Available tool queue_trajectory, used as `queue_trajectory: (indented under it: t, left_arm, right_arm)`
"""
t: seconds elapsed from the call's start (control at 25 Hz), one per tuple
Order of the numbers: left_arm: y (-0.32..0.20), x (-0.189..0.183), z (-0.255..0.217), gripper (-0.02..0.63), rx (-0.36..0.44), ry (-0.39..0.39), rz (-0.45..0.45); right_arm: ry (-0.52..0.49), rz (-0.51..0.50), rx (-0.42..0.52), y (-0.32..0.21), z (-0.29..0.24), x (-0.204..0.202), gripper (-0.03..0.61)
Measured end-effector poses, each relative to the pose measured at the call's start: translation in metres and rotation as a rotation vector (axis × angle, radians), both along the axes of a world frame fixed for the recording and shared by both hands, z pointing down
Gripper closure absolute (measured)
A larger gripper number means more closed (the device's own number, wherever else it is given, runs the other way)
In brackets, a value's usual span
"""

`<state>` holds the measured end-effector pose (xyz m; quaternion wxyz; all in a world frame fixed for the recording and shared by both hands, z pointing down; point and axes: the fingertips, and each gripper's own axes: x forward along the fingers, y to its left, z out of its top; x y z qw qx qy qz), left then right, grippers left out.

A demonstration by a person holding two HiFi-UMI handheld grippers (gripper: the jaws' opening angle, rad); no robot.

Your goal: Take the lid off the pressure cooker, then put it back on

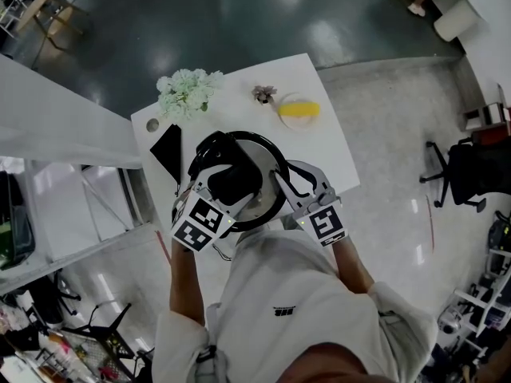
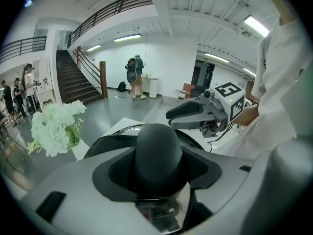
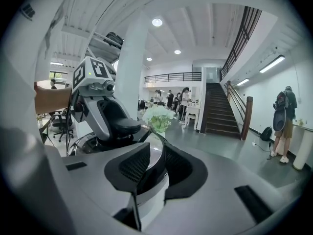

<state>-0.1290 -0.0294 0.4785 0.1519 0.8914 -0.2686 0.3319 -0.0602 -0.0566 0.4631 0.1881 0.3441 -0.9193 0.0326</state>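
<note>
Flowers (image 1: 188,92) stand at the far left of the white table (image 1: 323,146). The cooker (image 1: 257,214) sits at the table's near edge, in the middle, with its lid (image 1: 257,148) on top. The left gripper (image 1: 230,183) is clamped on the lid's black knob (image 2: 159,153), a pad pressing each side. Just right of it, the right gripper (image 1: 287,183) is closed on the cooker's right edge.

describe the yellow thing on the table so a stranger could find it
Start at the white table with the pressure cooker at its near edge. On the far right side lies the yellow object, on a pale round dish; nothing else there is yellow.
</note>
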Motion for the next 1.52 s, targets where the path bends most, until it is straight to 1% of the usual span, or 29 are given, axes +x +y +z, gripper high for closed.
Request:
queue_trajectory:
  t: [0.24, 0.44, 0.6, 0.76, 0.88, 1.08, 1.28, 1.52]
  left_arm:
    - [-0.01, 0.017, -0.004, 0.325, 0.014, -0.017, 0.022]
    - [-0.018, 0.04, -0.008, 0.324, 0.012, -0.022, 0.053]
    - [-0.025, 0.06, -0.008, 0.325, 0.011, -0.02, 0.077]
    - [-0.034, 0.08, -0.008, 0.325, 0.011, -0.019, 0.092]
    - [-0.04, 0.096, -0.009, 0.325, 0.012, -0.018, 0.104]
    - [-0.048, 0.12, -0.007, 0.325, 0.008, -0.021, 0.121]
    - [-0.054, 0.141, -0.003, 0.325, -0.003, -0.024, 0.134]
    - [-0.061, 0.169, 0.005, 0.324, -0.02, -0.026, 0.148]
  right_arm:
    - [-0.009, 0.033, 0.002, -0.006, -0.008, 0.021, 0.484]
    - [-0.012, 0.056, 0.009, -0.01, -0.011, 0.042, 0.485]
    - [-0.014, 0.065, 0.042, -0.016, -0.011, 0.062, 0.485]
    - [-0.011, 0.102, 0.016, -0.02, -0.013, 0.084, 0.485]
    - [-0.009, 0.109, 0.034, -0.025, -0.013, 0.1, 0.485]
    - [-0.011, 0.137, 0.013, -0.03, -0.014, 0.124, 0.485]
    - [-0.008, 0.137, 0.039, -0.037, -0.01, 0.146, 0.485]
    - [-0.013, 0.166, 0.004, -0.044, -0.007, 0.171, 0.485]
